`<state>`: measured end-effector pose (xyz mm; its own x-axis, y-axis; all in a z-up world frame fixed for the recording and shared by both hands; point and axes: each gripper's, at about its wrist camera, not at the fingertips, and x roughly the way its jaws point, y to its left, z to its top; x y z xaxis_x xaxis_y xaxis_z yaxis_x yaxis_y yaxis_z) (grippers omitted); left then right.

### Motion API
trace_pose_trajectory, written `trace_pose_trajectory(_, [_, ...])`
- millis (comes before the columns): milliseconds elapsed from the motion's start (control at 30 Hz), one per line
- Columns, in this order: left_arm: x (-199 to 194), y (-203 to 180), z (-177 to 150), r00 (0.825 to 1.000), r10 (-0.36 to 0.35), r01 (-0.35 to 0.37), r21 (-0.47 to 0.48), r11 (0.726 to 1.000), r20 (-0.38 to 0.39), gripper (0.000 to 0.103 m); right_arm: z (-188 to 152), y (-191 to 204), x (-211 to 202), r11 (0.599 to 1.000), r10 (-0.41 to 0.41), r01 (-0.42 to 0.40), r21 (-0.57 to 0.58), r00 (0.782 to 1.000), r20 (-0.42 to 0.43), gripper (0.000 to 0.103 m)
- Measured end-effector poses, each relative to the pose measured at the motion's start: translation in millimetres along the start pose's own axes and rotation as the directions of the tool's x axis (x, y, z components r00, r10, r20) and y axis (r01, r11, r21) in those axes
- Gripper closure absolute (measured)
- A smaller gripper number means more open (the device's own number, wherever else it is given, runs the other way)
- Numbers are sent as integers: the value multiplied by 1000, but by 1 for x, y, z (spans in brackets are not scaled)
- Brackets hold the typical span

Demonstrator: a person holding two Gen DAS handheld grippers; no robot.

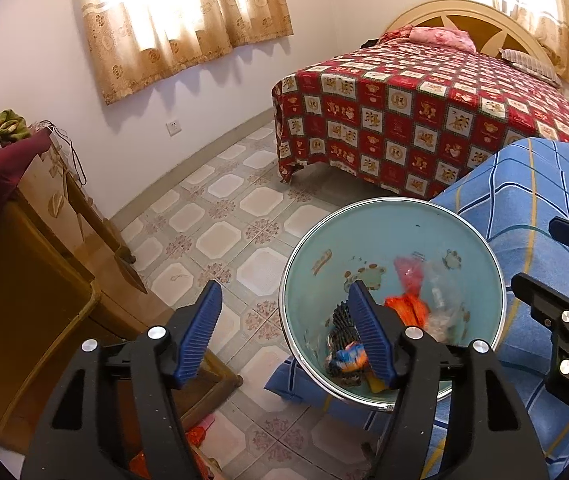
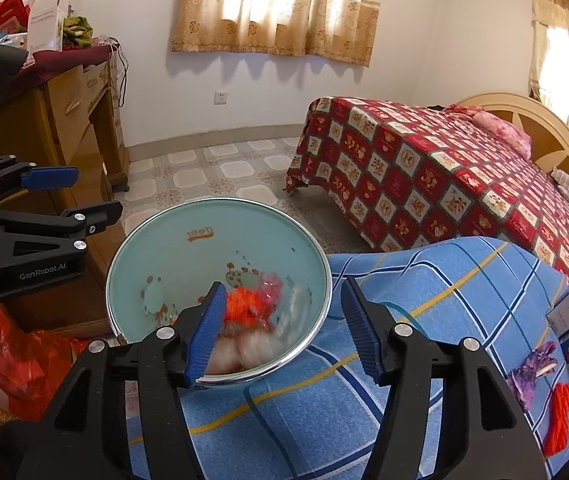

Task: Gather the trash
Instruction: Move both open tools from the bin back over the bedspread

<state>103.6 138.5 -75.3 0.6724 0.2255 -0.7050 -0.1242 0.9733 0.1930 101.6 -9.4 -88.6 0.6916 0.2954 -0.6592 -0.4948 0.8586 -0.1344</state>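
Both grippers' jaws gape above the upright bin [image 1: 392,232], mouth up.

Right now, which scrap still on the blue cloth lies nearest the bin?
The purple crumpled scrap; the orange piece lies farther from the bin.

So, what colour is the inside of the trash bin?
Pale teal with small cartoon prints inside the trash bin; the left wrist view shows it best.

Sunlit tan curtains [image 1: 172,12] hang on the white wall at upper left, above tiled floor [image 1: 220,208], beside the red-quilted bed [image 1: 424,112] at upper right.
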Motion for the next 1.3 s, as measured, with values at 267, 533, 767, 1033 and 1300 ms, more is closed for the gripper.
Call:
trace_pose_trajectory(267, [0,0,0,1000,-1,1,-1,1000,1,37,-1,0,-1,1000,-1,1,1,1000,2,42])
trace_pose_trajectory(533, [1,2,0,1000,2,-2,-2,1000,1,32,-2,0,-1,1000,-1,1,1,1000,2,41])
trace_pose_trajectory(767, [2,6,-1,1000,2,-2,-4,1000,2,26,-5,-5,-4,1000,-5,5,9,1000,10,35])
trace_pose_trajectory(1033, [2,8,-2,1000,3,-3,4,1000,1,22,-10,-6,-6,1000,-7,6,20,1000,8,34])
trace_pose_trajectory(1300, [2,6,-5,1000,2,-2,6,1000,-2,14,-17,-9,-9,999,-10,9,43,1000,13,29])
